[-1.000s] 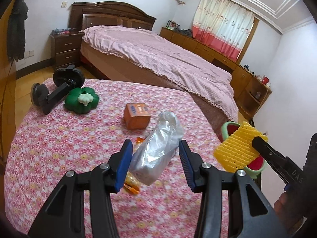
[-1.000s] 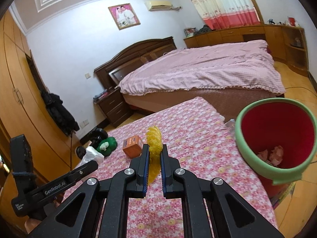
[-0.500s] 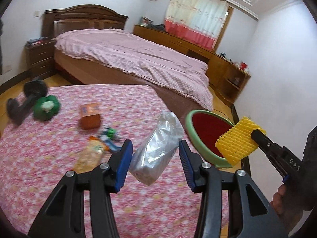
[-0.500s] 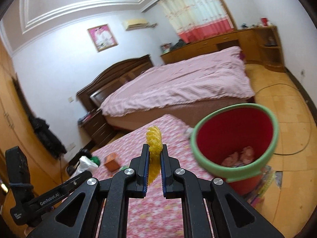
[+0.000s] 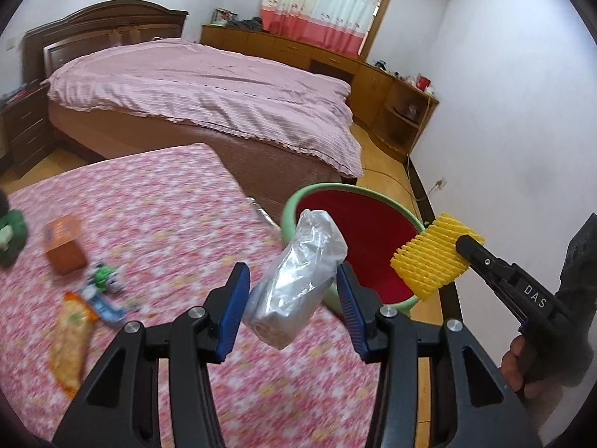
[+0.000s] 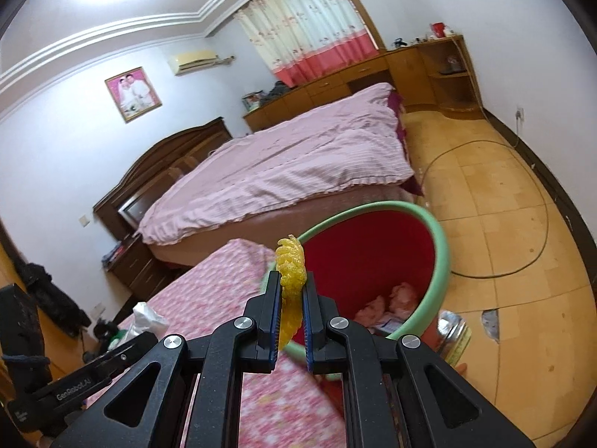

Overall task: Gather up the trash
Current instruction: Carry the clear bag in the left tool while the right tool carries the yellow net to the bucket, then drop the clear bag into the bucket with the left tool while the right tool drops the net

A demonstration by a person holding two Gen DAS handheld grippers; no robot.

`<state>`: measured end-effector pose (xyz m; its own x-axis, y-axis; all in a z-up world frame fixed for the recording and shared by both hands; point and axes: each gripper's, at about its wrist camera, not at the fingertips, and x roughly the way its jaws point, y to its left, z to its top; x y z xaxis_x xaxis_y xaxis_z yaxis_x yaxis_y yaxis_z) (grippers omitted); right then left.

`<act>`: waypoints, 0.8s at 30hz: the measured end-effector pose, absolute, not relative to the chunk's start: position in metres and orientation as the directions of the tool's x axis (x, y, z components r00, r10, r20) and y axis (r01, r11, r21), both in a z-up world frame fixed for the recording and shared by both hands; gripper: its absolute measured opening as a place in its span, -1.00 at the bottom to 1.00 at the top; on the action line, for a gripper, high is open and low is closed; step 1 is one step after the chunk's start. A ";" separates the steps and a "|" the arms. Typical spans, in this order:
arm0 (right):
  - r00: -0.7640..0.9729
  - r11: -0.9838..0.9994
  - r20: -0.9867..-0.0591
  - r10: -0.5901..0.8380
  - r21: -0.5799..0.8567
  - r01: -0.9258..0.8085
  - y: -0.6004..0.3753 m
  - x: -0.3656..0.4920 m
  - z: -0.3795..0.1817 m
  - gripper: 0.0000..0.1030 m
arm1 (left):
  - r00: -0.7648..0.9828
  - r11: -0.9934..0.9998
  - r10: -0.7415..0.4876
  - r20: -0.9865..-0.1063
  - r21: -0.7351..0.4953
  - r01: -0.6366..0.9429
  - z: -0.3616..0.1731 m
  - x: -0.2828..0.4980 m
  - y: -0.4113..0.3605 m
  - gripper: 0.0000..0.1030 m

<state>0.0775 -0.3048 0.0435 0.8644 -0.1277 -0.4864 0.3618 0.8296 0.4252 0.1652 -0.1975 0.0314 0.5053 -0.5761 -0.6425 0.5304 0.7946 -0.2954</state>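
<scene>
Gripping a silver bag [image 5: 296,280], the left gripper [image 5: 293,308] nears the bin [image 5: 373,246]; the right gripper [image 6: 291,321] pinches yellow foam [image 6: 290,276].

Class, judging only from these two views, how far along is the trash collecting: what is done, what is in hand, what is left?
Done: crumpled scraps lie in the bin. In hand: left tongs hold a silver bag; right tongs clamp a yellow ribbed piece, both near the bin. Left: an orange wrapper and small litter on the table.
</scene>
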 end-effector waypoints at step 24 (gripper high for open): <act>0.818 0.809 -0.545 -0.186 0.388 0.442 -0.381 0.101 -0.002 -0.78 | 0.368 0.761 -0.544 -0.754 -0.259 0.595 -0.030 0.204 -0.317 -0.01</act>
<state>0.1014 -0.3807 -0.0020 0.8176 -0.1861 -0.5448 0.4423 0.8088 0.3875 0.2035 -0.3168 -0.0297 0.3684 -0.5440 -0.7539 0.5947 0.7612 -0.2587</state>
